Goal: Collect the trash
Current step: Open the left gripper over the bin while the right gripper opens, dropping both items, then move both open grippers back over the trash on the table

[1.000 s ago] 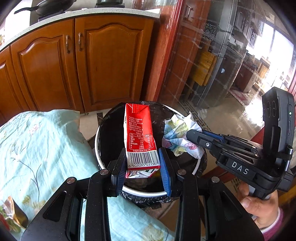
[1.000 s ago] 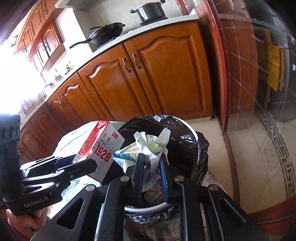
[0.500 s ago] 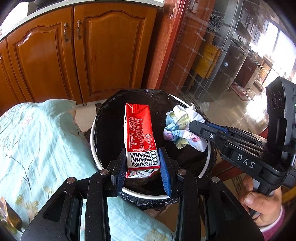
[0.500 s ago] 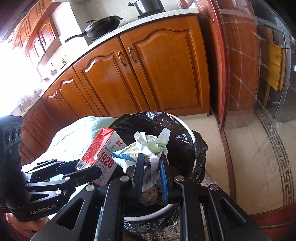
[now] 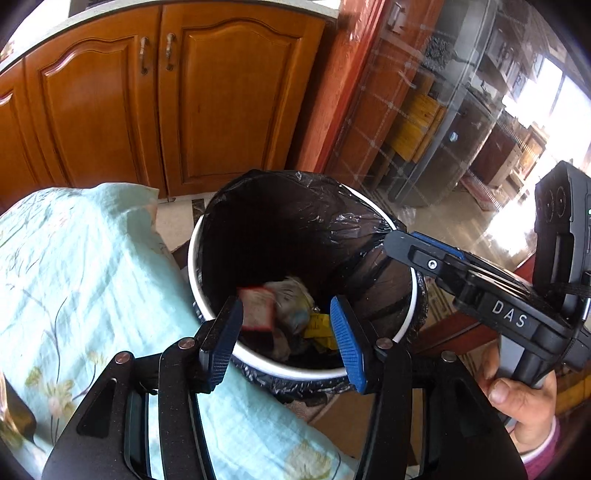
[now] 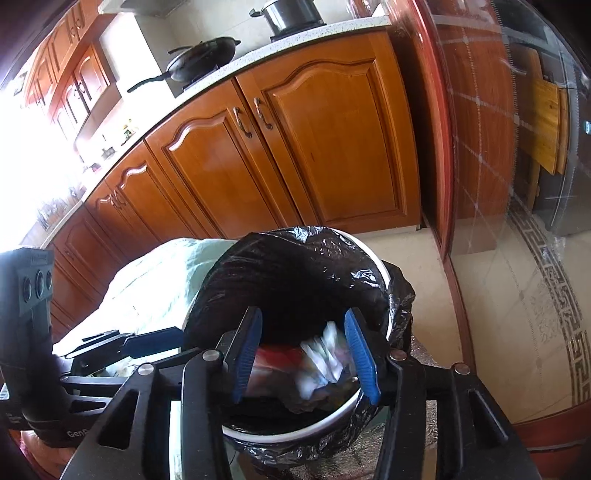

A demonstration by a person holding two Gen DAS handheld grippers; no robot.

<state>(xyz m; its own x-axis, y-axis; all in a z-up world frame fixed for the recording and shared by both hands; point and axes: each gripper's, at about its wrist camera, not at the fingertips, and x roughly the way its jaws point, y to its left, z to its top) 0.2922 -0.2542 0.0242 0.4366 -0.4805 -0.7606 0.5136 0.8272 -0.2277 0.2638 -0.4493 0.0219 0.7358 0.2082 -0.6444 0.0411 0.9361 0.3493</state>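
A white trash bin point(image 5: 207, 317) point(image 6: 317, 432) lined with a black bag stands below both grippers. The red milk carton point(image 5: 256, 308) point(image 6: 273, 360) and the crumpled patterned paper point(image 5: 295, 306) point(image 6: 321, 360) are blurred, dropping inside the bin. My left gripper point(image 5: 286, 339) hangs over the bin's near rim, its jaws opening with nothing between the blue pads. My right gripper point(image 6: 306, 354) is likewise above the bin, jaws opening and empty; from the left wrist view its body point(image 5: 491, 291) reaches in from the right, held by a hand point(image 5: 524, 406).
A table with a pale green floral cloth point(image 5: 74, 295) point(image 6: 155, 284) borders the bin on the left. Wooden kitchen cabinets point(image 5: 177, 103) point(image 6: 295, 147) stand behind, with a pan point(image 6: 199, 59) and pot point(image 6: 291, 14) on the counter. Tiled floor point(image 6: 498, 314) lies to the right.
Both grippers went from shut to open. The red carton left the left gripper and the crumpled paper left the right one; both fell into the bin.
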